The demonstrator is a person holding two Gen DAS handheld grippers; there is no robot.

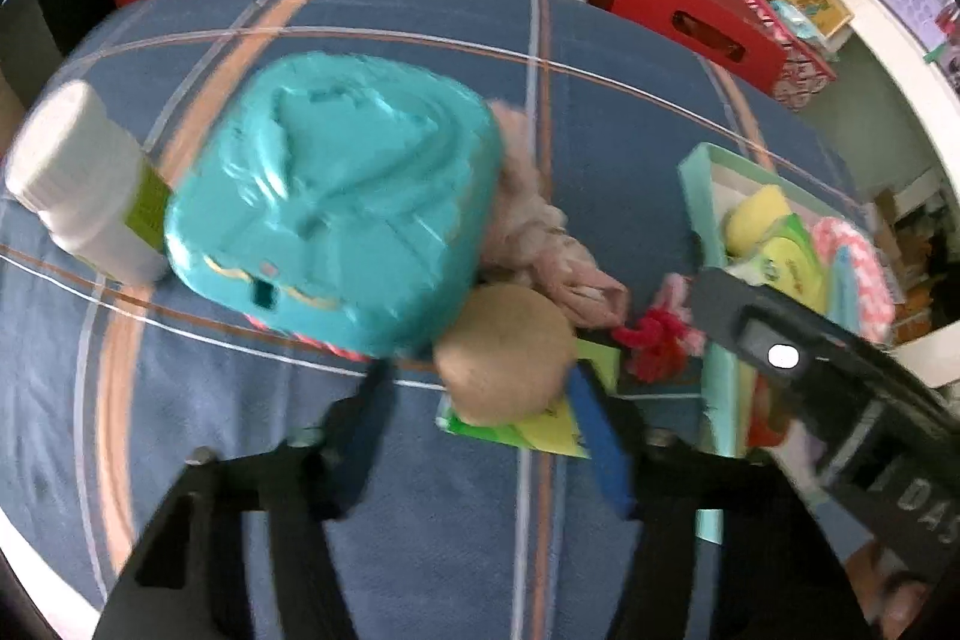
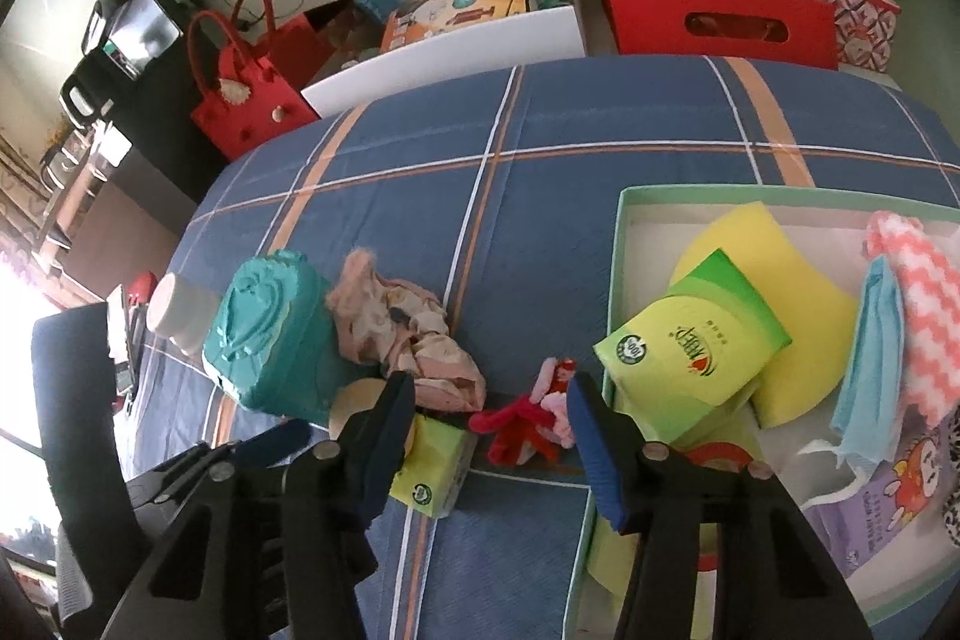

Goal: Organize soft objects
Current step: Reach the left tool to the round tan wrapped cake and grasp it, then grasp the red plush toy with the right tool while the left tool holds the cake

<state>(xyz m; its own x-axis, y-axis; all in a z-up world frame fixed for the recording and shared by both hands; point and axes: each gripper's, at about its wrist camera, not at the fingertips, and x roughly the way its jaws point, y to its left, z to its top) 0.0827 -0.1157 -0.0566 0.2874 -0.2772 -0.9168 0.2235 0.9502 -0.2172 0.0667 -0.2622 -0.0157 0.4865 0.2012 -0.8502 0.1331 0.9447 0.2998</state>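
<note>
1. Right gripper [image 2: 492,436] wide open, empty, low over the quilt [image 2: 570,130], just left of the box [image 2: 621,244].
2. Left gripper [image 1: 480,400] also open, empty; tan ball [image 1: 504,346] sits between its tips on a tissue pack [image 1: 528,430].
3. Red yarn toy [image 2: 522,424] lies directly ahead between the right jaws, long axis running left-right across the gap. Right gripper looks nearer.
4. Pink cloth [image 2: 402,334] further off, left, against the teal case [image 2: 270,328]; white jar [image 2: 180,307] behind.
5. Box already holds sponge [image 2: 798,334], tissues [image 2: 696,346], mask [image 2: 870,358], towel [image 2: 918,316].
</note>
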